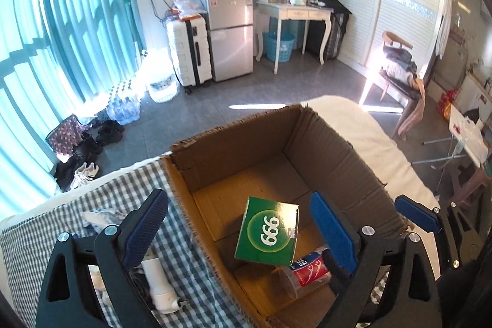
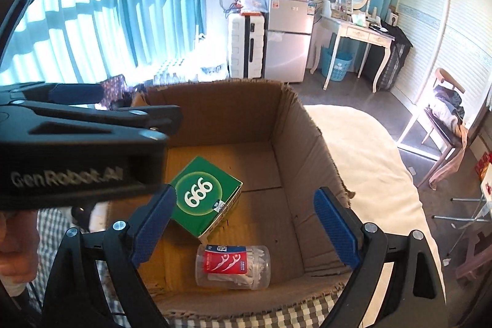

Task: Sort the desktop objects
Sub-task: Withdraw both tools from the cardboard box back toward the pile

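Observation:
An open cardboard box (image 1: 344, 156) (image 2: 307, 143) stands on a checked cloth. Inside it lie a green "999" carton (image 1: 267, 231) (image 2: 204, 195) and a clear tub of floss picks with a red label (image 1: 307, 269) (image 2: 233, 266), on its side. My left gripper (image 1: 243, 226) is open and empty, over the box's left wall, above the green carton. My right gripper (image 2: 246, 223) is open and empty above the box, over the tub. The left gripper's body (image 2: 77, 143) shows at the left of the right wrist view. The right gripper's finger (image 1: 415, 214) shows at the right of the left wrist view.
A white bottle-like object (image 1: 160, 288) and some packets (image 1: 98, 217) lie on the checked cloth (image 1: 61, 220) left of the box. White bedding (image 2: 369, 149) lies right of the box. Beyond are a fridge (image 1: 229, 36), suitcase, dressing table and a chair (image 1: 399, 73).

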### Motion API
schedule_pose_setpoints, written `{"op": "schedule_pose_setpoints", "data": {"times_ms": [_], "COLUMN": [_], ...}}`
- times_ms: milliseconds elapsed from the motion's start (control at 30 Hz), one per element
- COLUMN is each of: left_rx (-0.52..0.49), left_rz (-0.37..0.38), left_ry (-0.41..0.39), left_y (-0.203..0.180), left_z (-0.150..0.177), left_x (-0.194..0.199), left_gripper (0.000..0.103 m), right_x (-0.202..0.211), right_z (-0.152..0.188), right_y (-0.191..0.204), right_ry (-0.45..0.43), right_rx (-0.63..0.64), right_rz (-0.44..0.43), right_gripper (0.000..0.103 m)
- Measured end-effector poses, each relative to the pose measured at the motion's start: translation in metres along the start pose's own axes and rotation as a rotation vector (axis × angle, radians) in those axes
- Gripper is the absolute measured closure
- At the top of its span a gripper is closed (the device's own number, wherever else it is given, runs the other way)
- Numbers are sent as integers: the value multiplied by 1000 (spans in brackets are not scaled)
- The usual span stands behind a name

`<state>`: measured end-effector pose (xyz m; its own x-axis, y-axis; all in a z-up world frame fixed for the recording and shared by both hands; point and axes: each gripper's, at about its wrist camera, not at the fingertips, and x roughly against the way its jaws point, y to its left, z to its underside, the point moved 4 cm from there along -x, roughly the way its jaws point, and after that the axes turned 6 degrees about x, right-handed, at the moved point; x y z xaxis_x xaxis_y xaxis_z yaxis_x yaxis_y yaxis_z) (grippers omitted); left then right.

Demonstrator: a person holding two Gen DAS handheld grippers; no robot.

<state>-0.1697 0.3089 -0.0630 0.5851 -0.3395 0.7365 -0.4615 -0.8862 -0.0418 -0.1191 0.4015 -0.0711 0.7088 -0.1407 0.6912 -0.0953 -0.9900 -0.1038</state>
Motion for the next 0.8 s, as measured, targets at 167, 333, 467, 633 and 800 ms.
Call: {"op": "schedule_pose_setpoints", "data": {"times_ms": [167,333,467,633,800], "left_rx": [30,77,116,128,147], "left_rz": [-26,-46,-55,-66,-68], "left_ry": [-57,-120,-145,-182,-209], "left_y": [11,27,41,53,67], "left_z": [-6,-4,-1,5,12], "left_x": [33,70,97,130,159], "left_gripper": [3,0,0,0,0], "right_x": [25,52,76,103,124], "right_z": [-9,-15,-15,-19,-22], "right_y": [4,10,9,16,30], "right_ry": [-40,-76,-94,-132,-146], "right_rx": [-26,-38,-49,-58,-51], "right_rz": [0,-26,-49,-63,-76], "right_gripper": [8,5,5,2,1]}}
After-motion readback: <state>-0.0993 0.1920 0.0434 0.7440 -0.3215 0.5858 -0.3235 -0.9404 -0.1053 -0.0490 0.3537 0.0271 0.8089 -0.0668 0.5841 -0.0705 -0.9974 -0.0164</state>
